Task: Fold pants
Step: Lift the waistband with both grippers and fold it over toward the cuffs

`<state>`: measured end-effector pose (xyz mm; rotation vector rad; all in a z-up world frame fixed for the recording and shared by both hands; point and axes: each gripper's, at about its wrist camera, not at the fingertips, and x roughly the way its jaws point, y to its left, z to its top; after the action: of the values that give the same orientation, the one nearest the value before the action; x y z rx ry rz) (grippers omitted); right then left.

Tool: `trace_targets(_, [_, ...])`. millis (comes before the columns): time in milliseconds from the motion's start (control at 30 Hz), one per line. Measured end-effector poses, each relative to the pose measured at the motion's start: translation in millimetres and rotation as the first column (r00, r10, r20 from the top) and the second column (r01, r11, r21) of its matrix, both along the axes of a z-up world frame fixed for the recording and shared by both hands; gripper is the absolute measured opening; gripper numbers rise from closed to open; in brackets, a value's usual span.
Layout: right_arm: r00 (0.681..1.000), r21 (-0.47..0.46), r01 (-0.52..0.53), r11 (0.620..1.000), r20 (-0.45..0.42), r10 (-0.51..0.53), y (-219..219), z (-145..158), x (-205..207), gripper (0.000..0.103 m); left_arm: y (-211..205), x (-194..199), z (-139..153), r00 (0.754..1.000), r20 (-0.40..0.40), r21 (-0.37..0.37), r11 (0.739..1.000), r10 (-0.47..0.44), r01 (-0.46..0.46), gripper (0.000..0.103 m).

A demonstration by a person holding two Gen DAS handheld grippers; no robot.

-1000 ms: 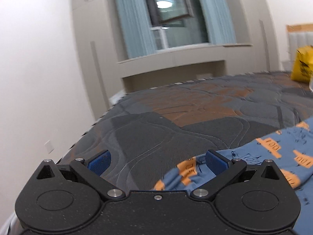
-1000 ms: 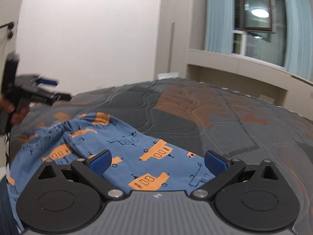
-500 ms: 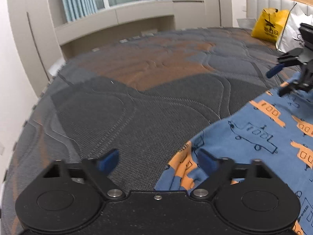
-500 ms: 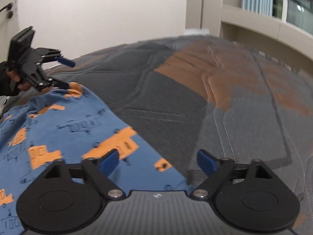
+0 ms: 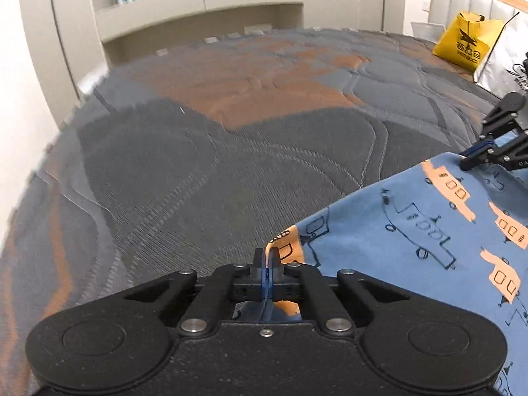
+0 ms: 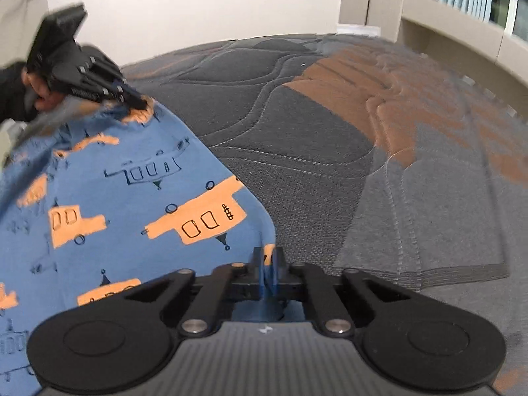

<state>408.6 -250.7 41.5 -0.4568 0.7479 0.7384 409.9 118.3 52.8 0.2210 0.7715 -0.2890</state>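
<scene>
- The blue pants (image 5: pixel 419 231) are spread on the bed (image 5: pixel 231 151).
- One corner is pinched by the just-closed left tongs (image 5: pixel 266 260).
- Another corner is clamped in the just-closed right tongs (image 6: pixel 269 260).

A quilted grey-and-orange bed (image 5: pixel 204 151) fills both frames; blue patterned pants (image 5: pixel 412 231) lie lower right, a yellow bag (image 5: pixel 465 44) upper right.
</scene>
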Motion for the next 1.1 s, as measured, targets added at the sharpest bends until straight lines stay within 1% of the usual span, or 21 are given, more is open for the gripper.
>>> trace_targets(100, [0.993, -0.051, 0.044, 0.998, 0.116, -0.038, 12, 10, -14, 0.003, 0, -9, 17, 0.995, 0.092, -0.002, 0.999, 0.041, -0.041, 0.0])
trace_targets(167, [0.981, -0.054, 0.087, 0.995, 0.177, -0.076, 19, 16, -13, 0.003, -3, -8, 23, 0.987, 0.145, 0.013, 0.998, 0.063, -0.065, 0.0])
trace_targets(233, [0.971, -0.054, 0.118, 0.992, 0.215, -0.104, 27, 19, -6, 0.003, -8, -1, 19, 0.987, 0.141, 0.045, 0.996, 0.075, -0.082, 0.0])
trace_targets(267, [0.972, -0.043, 0.124, 0.991, 0.208, -0.113, 29, 18, 0, 0.003, -9, 4, 14, 0.989, 0.12, 0.059, 0.994, 0.085, -0.093, 0.0])
trace_targets(333, [0.974, -0.037, 0.134, 0.99, 0.187, -0.125, 32, 10, 12, 0.004, -7, 11, 3, 0.992, 0.081, 0.06, 0.993, 0.094, -0.099, 0.0])
trace_targets(433, [0.979, -0.035, 0.147, 0.989, 0.151, -0.14, 32, -4, 25, 0.004, 0, 13, -5, 0.993, 0.057, 0.026, 0.994, 0.103, -0.104, 0.0])
trace_targets(533, [0.976, -0.007, 0.148, 0.989, 0.162, -0.145, 29, -4, 23, 0.003, 5, 8, 1, 0.992, 0.071, 0.0, 0.995, 0.102, -0.103, 0.0])
trace_targets(600, [0.968, 0.013, 0.15, 0.989, 0.202, -0.149, 26, 5, 12, 0.003, 3, -4, 12, 0.989, 0.12, 0.0, 0.996, 0.085, -0.086, 0.0])
trace_targets(700, [0.951, 0.068, 0.156, 0.985, 0.26, -0.169, 21, 19, -18, 0.003, -1, -32, 33, 0.978, 0.203, -0.002, 0.999, 0.051, -0.052, 0.0])
trace_targets(767, [0.935, 0.095, 0.147, 0.985, 0.313, -0.17, 18, 31, -45, 0.003, -2, -54, 45, 0.968, 0.249, -0.011, 0.999, 0.04, -0.038, 0.0])
trace_targets(867, [0.898, 0.124, 0.128, 0.984, 0.407, -0.168, 14, 47, -102, 0.003, 0, -94, 58, 0.951, 0.307, -0.038, 0.999, 0.026, -0.015, 0.0])
trace_targets(967, [0.866, 0.155, 0.097, 0.983, 0.473, -0.16, 12, 58, -166, 0.003, 1, -145, 61, 0.932, 0.361, -0.053, 0.998, -0.007, 0.028, 0.0])
trace_targets(1033, [0.844, 0.147, 0.083, 0.986, 0.516, -0.148, 16, 59, -207, 0.003, 3, -180, 57, 0.918, 0.395, -0.066, 0.996, -0.034, 0.066, 0.0])
trace_targets(1100, [0.836, 0.139, 0.075, 0.987, 0.531, -0.139, 20, 55, -247, 0.003, 3, -214, 49, 0.911, 0.409, -0.072, 0.993, -0.053, 0.09, 0.0])
